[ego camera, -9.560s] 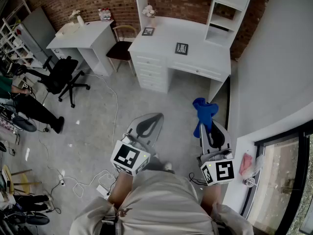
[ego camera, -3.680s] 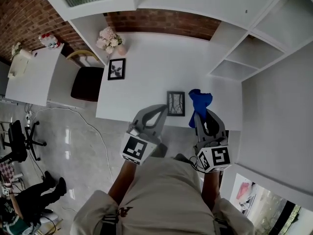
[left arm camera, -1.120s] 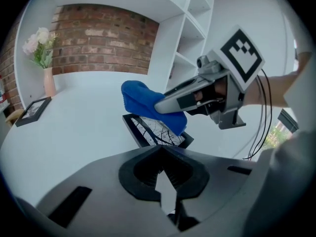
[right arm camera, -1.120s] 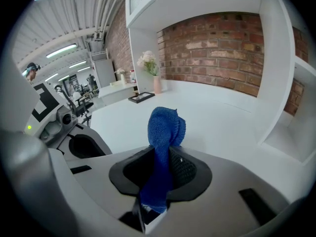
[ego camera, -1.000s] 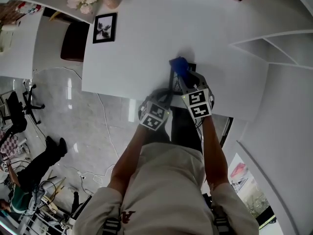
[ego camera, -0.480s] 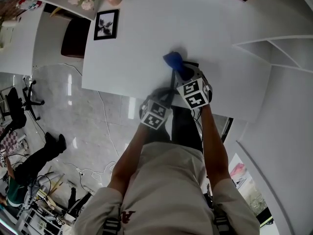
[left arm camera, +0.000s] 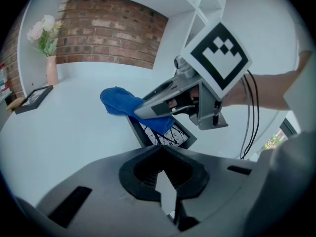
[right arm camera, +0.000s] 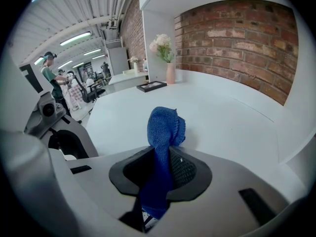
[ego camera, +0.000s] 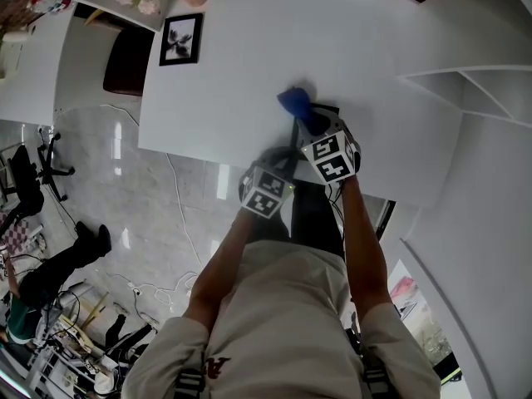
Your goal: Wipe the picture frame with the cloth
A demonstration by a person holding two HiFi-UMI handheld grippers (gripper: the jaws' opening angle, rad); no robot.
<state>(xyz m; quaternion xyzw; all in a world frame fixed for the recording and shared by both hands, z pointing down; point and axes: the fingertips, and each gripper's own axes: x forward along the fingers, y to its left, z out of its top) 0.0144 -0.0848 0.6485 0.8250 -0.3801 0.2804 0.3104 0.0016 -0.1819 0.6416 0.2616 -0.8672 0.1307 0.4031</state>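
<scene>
- As the wiping step opens, the right gripper (ego camera: 306, 121) has its jaws clamped on the blue cloth (ego camera: 294, 100). The fabric bunches up past the tips and trails back between them.
- The frame (left arm camera: 163, 136) lies flat on the white desk (ego camera: 233, 73) near its front edge, and from above both grippers largely cover it.
- The cloth appears to rest over the frame's far corner, with part of it reaching past the frame above bare desk.
- The left gripper (ego camera: 281, 156) sits just short of the frame's near edge, its jaws drawn together on nothing. Whether it touches the frame cannot be told.
- By the look of things, this is the first stroke: the cloth has reached the frame, but most of its face looks not yet wiped.
- The next move likely calls for a low, flat sweep of the cloth across the face under light pressure.
- The smooth desk could let the frame slide, so the left gripper may need to steady its near edge.
</scene>
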